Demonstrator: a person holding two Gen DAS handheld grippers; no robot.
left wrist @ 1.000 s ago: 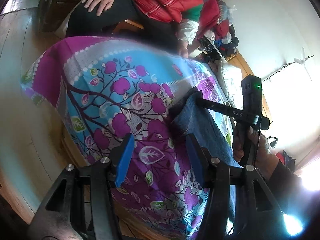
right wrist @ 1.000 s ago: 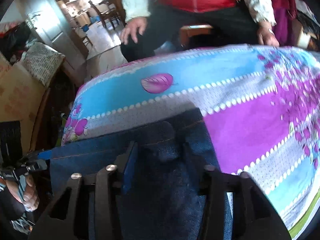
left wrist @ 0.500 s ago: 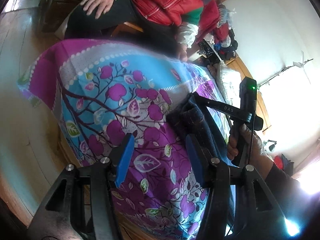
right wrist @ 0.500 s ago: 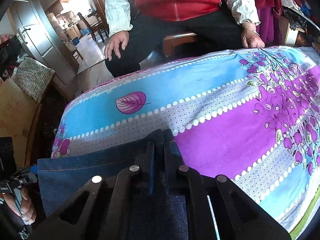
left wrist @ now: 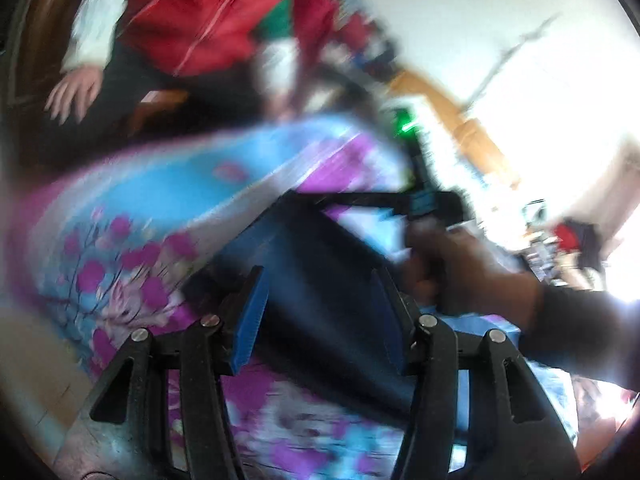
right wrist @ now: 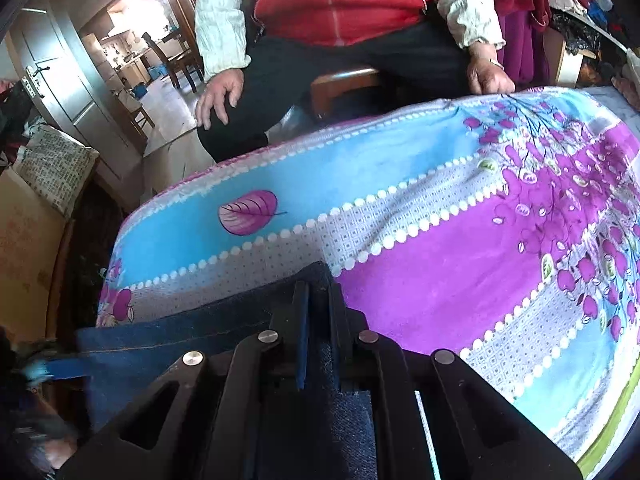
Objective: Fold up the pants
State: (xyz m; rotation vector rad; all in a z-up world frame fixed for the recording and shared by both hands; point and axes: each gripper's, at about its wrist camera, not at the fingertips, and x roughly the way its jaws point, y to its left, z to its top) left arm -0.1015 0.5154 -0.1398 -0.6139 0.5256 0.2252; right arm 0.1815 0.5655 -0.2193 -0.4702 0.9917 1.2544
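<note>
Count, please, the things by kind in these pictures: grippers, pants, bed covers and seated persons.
Grippers: 2, the left gripper and the right gripper
Pants: 1, the dark blue pants
Bed covers: 1, the floral cover
Seated persons: 1, the person
Total: 5

Both fisheye views look forward along their own fingers, low and close over the flowered bedspread (right wrist: 440, 280), toward a seated person (right wrist: 340, 0) at 12 o'clock. The left view is blurred. Both share the dark blue pants (left wrist: 320, 280), bedspread and person.
</note>
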